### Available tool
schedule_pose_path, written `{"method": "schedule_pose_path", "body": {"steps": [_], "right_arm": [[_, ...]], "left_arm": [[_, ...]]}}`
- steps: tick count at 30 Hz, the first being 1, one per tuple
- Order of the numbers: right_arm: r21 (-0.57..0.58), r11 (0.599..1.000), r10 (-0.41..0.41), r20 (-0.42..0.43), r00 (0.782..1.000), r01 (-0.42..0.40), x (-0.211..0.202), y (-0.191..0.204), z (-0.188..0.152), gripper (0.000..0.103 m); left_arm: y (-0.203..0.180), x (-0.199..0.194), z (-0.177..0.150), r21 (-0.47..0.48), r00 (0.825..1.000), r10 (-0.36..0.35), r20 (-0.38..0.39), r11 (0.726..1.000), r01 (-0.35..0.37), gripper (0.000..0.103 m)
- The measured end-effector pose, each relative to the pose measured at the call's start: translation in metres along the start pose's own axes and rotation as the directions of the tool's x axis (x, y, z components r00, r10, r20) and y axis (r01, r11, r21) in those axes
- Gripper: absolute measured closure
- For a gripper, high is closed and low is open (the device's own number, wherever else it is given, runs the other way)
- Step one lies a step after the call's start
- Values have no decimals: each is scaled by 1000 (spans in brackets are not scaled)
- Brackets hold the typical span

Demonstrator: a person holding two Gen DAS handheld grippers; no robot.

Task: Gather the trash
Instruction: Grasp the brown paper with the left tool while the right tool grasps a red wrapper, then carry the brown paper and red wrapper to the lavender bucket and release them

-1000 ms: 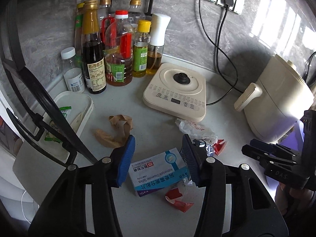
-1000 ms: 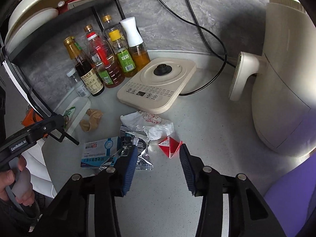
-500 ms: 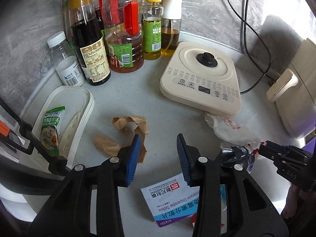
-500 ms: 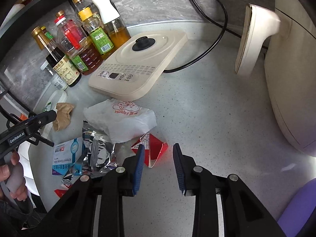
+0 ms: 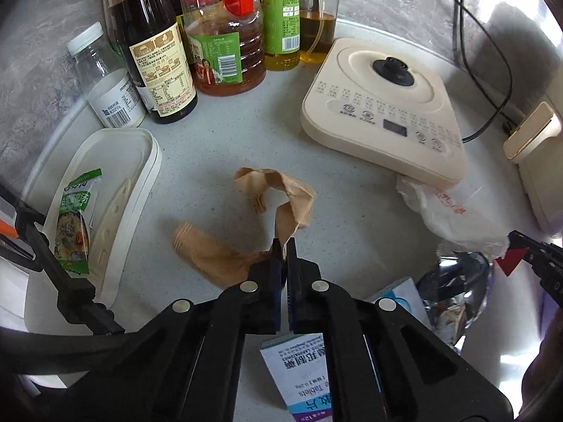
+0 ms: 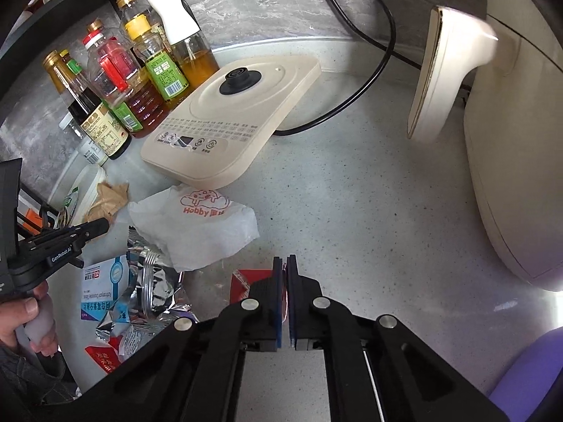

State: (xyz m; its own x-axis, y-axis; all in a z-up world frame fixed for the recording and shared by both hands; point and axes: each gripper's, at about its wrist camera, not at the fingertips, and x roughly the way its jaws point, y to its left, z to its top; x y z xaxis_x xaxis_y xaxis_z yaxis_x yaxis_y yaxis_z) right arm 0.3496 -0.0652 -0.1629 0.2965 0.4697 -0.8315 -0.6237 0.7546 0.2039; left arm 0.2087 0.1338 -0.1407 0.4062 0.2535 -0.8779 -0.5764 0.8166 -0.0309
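Observation:
Crumpled brown paper (image 5: 278,190) lies mid-counter, and my left gripper (image 5: 281,244) is shut on the strip that hangs from it. My right gripper (image 6: 284,263) is shut on a red wrapper (image 6: 246,281), whose edge shows as a sliver between the pads. In the left wrist view the same red wrapper (image 5: 510,260) sticks out as a red triangle from the right gripper's tips. More trash lies between the two: a white "Hobby" wrapper (image 6: 197,225), a silver foil bag (image 6: 151,281), a blue-and-white tablet box (image 6: 102,288) and a second red wrapper (image 6: 102,355).
Several sauce and oil bottles (image 5: 158,52) stand at the back left. A cream cooker base (image 5: 383,105) with a black cable (image 6: 352,98) sits behind the trash. A large cream appliance (image 6: 510,140) fills the right. A white tub lid (image 5: 116,190) bearing a green packet lies left.
Both grippers sank toward the counter and shut. The left one moved from over the tablet box to the brown paper and closed on it; the right one closed on the red wrapper.

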Motion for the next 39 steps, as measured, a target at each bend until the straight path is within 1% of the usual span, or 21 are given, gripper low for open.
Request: {"method": "schedule_pose_path", "body": {"steps": [3,6,9,13,18,25,29,33,36,39], "right_arm": [[-5,1000,-10,33,999,10,-18,-1,0,100],[-6,1000,-29,66,997,29,-39,0,0,100],[-2,999,-46,115,992,47,-68,4,-1,100],[26,998,-65,182,981,61,-106,9,-4,100],[45,996,-90,233,968,82,-141,13,-10,100],[95,991,-121,302,946,96,-188,6,-22,99],[119,985,-159,355,921,124,-220,-6,-29,99],[160,974,-211,385,899,161,-247,-27,-38,99],[188,965,-247,389,888,186,-265,-47,-45,99],[223,954,-276,401,874,199,-284,-70,-55,95]], "left_arm": [[-4,-19,1,-2,998,-40,56,999,41,100],[-10,-40,-1,7,989,-99,106,995,99,100],[-18,-63,-3,33,976,-158,152,987,155,100],[-27,-91,-1,81,954,-222,202,975,209,100],[-33,-118,-2,125,930,-278,239,959,255,100],[-53,-143,-8,178,901,-350,257,933,312,100],[-73,-151,-11,212,882,-396,255,913,348,100],[-100,-158,-17,245,863,-438,250,891,382,100],[-122,-165,-22,270,845,-475,247,871,410,100],[-147,-170,-29,292,825,-509,246,850,438,100]]}}
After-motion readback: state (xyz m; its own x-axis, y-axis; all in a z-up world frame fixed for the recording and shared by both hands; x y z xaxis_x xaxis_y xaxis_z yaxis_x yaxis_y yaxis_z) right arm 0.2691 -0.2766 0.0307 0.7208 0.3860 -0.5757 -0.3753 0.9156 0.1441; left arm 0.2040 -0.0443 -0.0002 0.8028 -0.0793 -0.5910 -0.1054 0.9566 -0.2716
